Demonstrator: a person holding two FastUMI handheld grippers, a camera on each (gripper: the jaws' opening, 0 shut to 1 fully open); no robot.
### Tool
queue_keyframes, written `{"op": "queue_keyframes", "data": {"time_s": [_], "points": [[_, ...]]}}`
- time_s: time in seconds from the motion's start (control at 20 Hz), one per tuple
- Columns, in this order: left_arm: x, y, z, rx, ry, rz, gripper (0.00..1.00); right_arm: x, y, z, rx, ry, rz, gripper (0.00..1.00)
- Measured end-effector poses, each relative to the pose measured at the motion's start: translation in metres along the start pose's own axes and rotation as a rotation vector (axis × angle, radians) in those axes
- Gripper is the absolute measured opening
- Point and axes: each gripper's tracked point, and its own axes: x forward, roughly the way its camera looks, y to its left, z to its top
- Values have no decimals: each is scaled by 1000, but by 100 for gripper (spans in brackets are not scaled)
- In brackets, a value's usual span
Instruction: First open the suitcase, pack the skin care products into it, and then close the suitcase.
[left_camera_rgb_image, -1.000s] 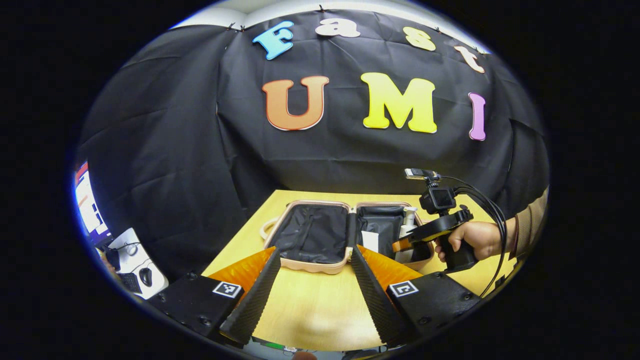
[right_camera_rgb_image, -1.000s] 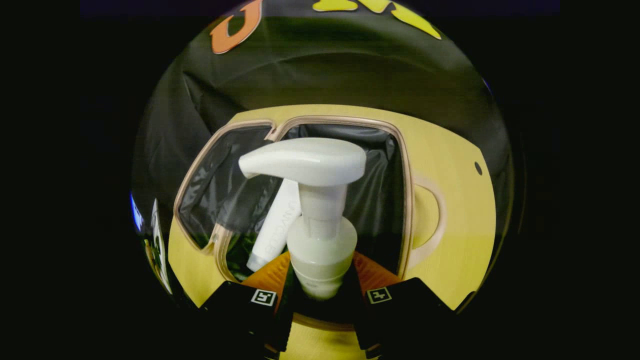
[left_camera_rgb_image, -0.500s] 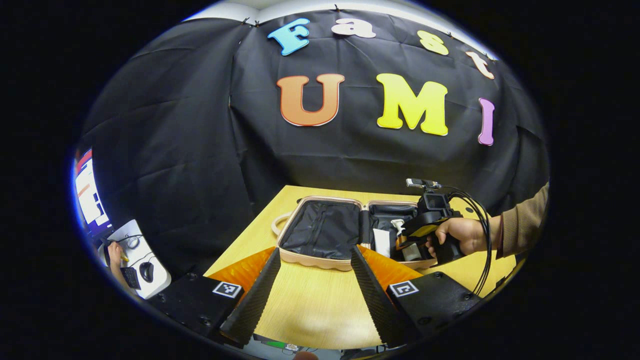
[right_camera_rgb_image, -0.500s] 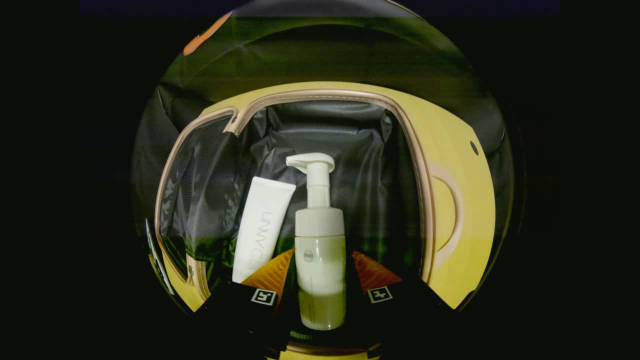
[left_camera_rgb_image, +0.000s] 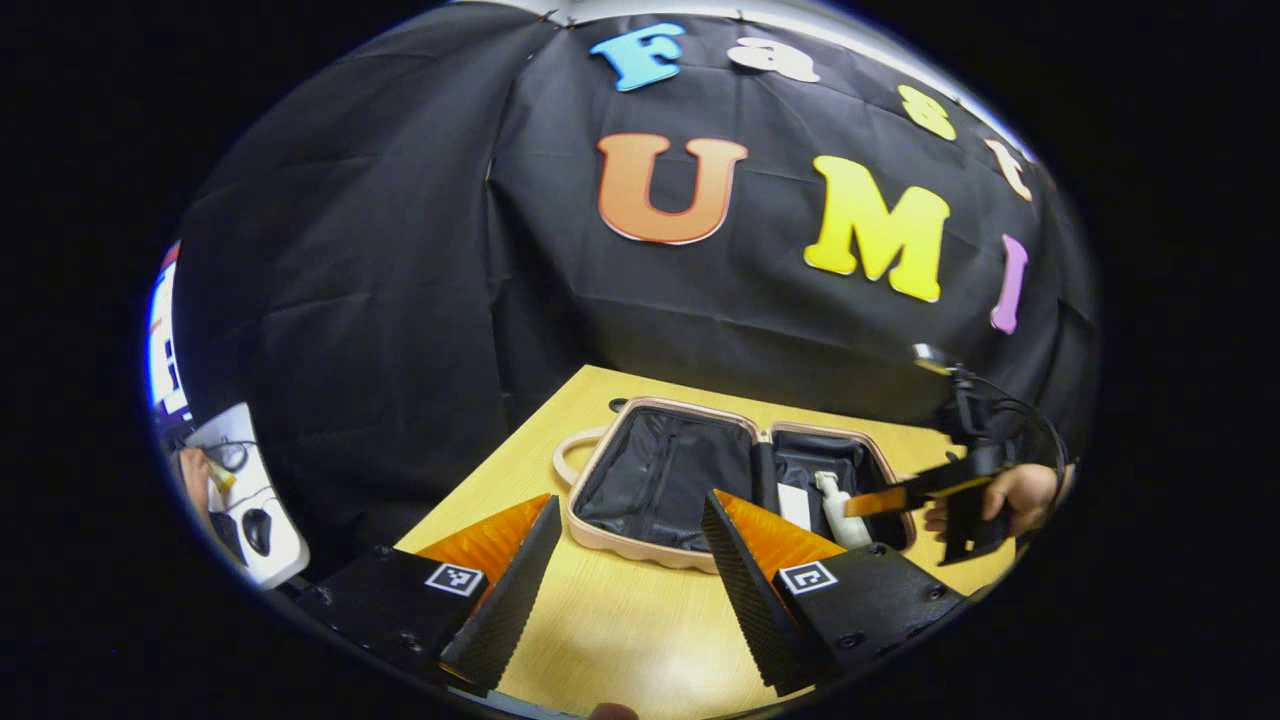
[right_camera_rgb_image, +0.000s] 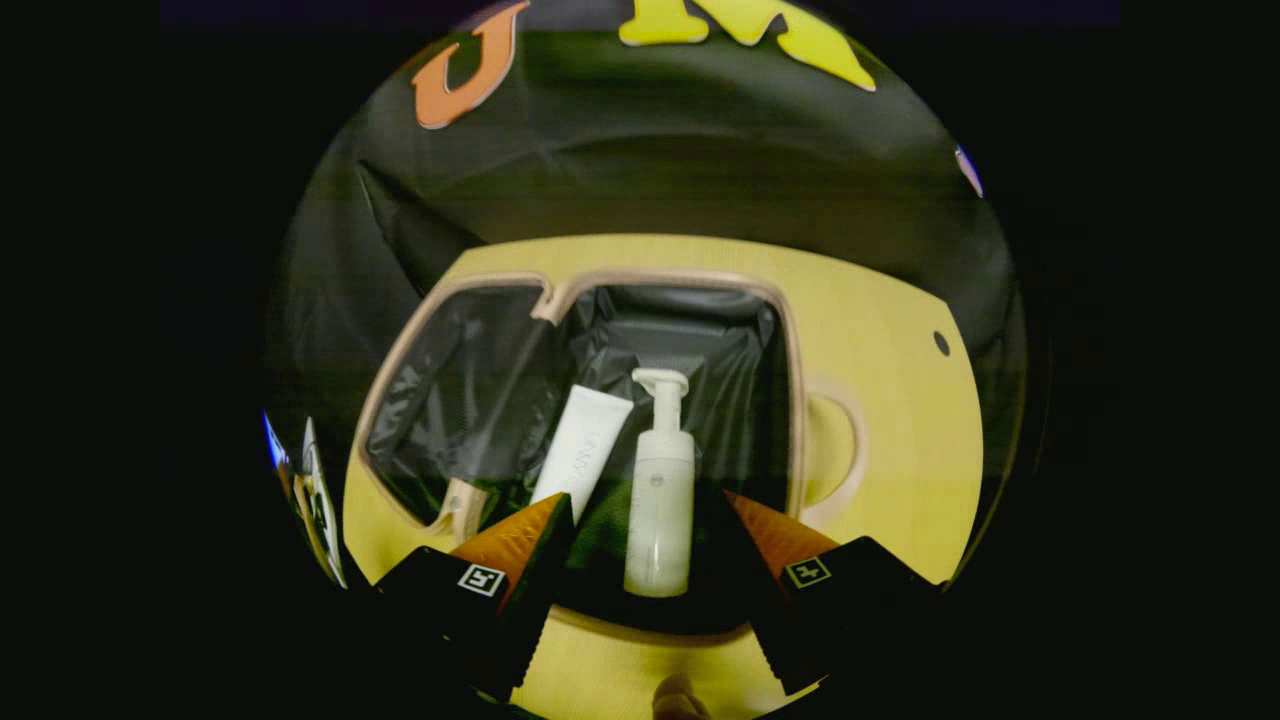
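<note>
A small pink suitcase (left_camera_rgb_image: 640, 535) lies open flat on the wooden table (left_camera_rgb_image: 620, 630), black lining showing in both halves. In its right half lie a white pump bottle (right_camera_rgb_image: 658, 500) and a white tube (right_camera_rgb_image: 582, 455), side by side. My right gripper (right_camera_rgb_image: 648, 520) hovers open just in front of the bottle's base, touching nothing. In the left gripper view the right gripper (left_camera_rgb_image: 880, 500), held by a hand (left_camera_rgb_image: 1015, 495), hangs at the suitcase's right edge. My left gripper (left_camera_rgb_image: 630, 520) stands open over the table, near the front rim of the suitcase.
The suitcase handle (right_camera_rgb_image: 835, 455) juts out on the right over bare table. A small dark hole (right_camera_rgb_image: 941, 343) marks the tabletop at far right. Beyond the table's left edge, a white desk (left_camera_rgb_image: 255, 520) with a mouse stands below a screen (left_camera_rgb_image: 165, 345).
The right gripper lowered the pump bottle into the suitcase, opened, let it go and drew back. The bottle now lies beside the tube. The left gripper's view shifted leftward.
</note>
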Motion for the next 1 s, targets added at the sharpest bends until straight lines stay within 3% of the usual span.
{"op": "queue_keyframes", "data": {"time_s": [0.15, 0.2, 0.5, 0.55, 0.6, 0.75, 0.8, 1.0], "points": [[52, 16, -10, -209, 58, -47, 92, -55, -16, 13, 7, -97, 50, 83], [70, 21, -13, -281, 76, -70, 92, -77, -27, 19, 8, -137, 52, 79], [162, 44, -51, -567, 162, -119, 92, -178, -89, 5, 65, -241, -14, 82], [171, 49, -54, -601, 174, -107, 84, -190, -98, 1, 75, -250, -30, 83], [175, 59, -53, -646, 169, -84, 96, -199, -104, -2, 85, -250, -44, 82], [187, 68, -50, -781, 145, -92, 96, -213, -118, -17, 84, -247, -72, 82], [194, 68, -53, -814, 151, -94, 96, -215, -121, -22, 83, -240, -77, 87], [212, 78, -52, -945, 160, -136, 95, -214, -121, -35, 95, -207, -76, 82]]}}
